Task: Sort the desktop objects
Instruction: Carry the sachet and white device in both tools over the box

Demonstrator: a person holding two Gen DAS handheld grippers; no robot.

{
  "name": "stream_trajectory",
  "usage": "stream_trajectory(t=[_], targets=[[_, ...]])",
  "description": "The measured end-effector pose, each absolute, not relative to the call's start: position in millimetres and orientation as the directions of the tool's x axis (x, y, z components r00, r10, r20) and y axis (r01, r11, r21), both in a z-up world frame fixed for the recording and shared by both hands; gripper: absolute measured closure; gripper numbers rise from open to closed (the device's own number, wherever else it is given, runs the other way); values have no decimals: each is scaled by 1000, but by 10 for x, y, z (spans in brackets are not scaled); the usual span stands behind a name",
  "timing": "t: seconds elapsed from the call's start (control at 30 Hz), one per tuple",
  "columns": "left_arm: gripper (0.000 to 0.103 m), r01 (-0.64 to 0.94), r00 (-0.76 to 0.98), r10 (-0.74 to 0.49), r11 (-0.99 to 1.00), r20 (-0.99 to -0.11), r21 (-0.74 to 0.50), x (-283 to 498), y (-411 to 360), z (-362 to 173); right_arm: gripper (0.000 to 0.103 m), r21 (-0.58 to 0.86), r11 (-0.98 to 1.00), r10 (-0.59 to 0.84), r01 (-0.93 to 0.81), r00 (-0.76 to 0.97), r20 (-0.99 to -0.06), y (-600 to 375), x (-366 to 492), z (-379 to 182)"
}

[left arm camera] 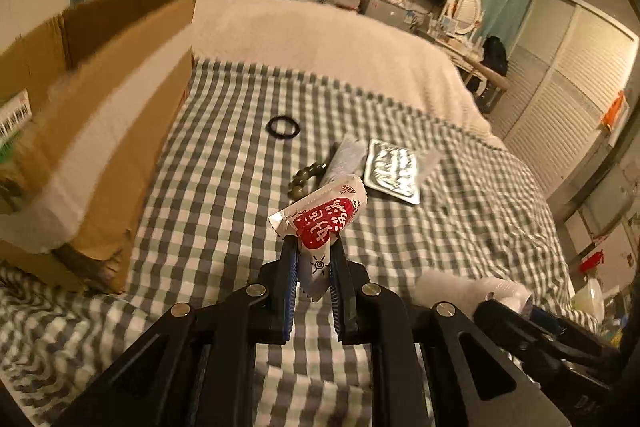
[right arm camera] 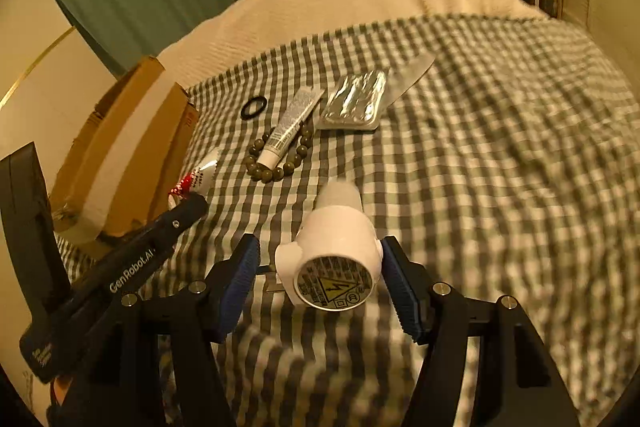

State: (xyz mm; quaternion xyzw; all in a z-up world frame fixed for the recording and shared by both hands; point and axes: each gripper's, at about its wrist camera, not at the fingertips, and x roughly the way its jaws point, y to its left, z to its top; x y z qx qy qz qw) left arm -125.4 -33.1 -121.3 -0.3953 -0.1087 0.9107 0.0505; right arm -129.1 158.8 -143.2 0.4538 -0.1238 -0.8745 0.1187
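Note:
My left gripper (left arm camera: pixel 314 247) is shut on a red and white snack packet (left arm camera: pixel 320 215) and holds it above the checked cloth (left arm camera: pixel 224 163); it also shows in the right wrist view (right arm camera: pixel 200 179). My right gripper (right arm camera: pixel 320 259) is open around a white cylindrical device (right arm camera: pixel 340 251) with a warning label; the right pad touches it, the left pad stands apart. On the cloth lie a black ring (right arm camera: pixel 254 107), a grey tube (right arm camera: pixel 290 127) across a brown bead bracelet (right arm camera: pixel 280 169), and a silver foil pack (right arm camera: pixel 354 103).
An open cardboard box (left arm camera: pixel 100 131) stands on the left of the cloth, also in the right wrist view (right arm camera: pixel 128 147). A cream blanket (left arm camera: pixel 320 39) covers the bed beyond. A dresser with a mirror and a TV stand at the far wall.

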Motion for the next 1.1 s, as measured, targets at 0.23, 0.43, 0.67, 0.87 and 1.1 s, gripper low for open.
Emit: stream_trajectory(t=[0.23, 0.43, 0.67, 0.87, 1.1], targets=[[89, -37, -727, 193, -969, -659, -243, -978, -385, -787, 42, 273, -957, -274, 101, -623, -732, 1651, -881, -908], [89, -30, -779, 179, -968, -601, -250, -821, -558, -374, 42, 249, -961, -263, 121, -683, -681, 1574, -604, -402], [89, 45, -840, 120, -957, -530, -287, -809, -1198, 64, 42, 230, -939, -343, 255, -710, -615, 1071, -675, 251], [89, 178, -849, 27, -926, -528, -333, -960, -1962, 86, 42, 289, -870, -491, 400, -652, -578, 390, -1018, 654], [89, 302, -784, -96, -922, -614, -242, -1123, -2433, -385, 42, 304, -824, -549, 477, -542, -637, -532, -1621, 404]])
